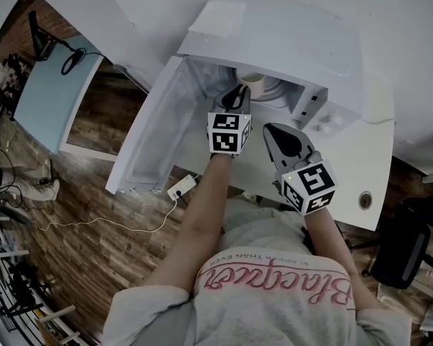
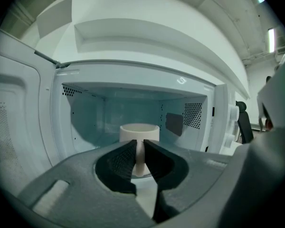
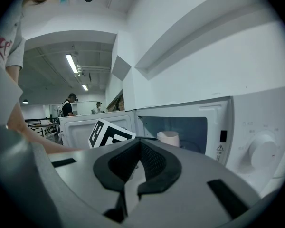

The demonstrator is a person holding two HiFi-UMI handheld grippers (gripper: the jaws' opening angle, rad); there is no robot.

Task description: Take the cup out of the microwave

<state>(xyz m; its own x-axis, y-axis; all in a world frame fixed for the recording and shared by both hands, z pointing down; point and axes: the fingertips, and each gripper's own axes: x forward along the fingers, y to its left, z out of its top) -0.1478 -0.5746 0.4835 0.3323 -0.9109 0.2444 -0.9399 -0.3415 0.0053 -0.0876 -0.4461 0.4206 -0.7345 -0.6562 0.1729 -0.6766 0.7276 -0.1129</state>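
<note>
A white cup (image 2: 139,132) stands inside the open microwave (image 1: 274,42), on the glass turntable. My left gripper (image 2: 139,152) reaches into the cavity and is shut on the cup's handle, which shows as a white strip between the pads. In the head view the cup (image 1: 251,81) sits just beyond the left gripper (image 1: 236,96). My right gripper (image 1: 272,128) hangs outside the oven in front of its control panel, shut with nothing in it. From the right gripper view (image 3: 140,140) the cup (image 3: 168,137) is seen through the opening.
The microwave door (image 1: 148,135) stands swung open to the left. A dial (image 3: 263,152) is on the panel at right. A power strip (image 1: 182,187) with a cable lies on the wooden floor; a black chair (image 1: 404,247) stands at right. Two people (image 3: 68,106) are far off.
</note>
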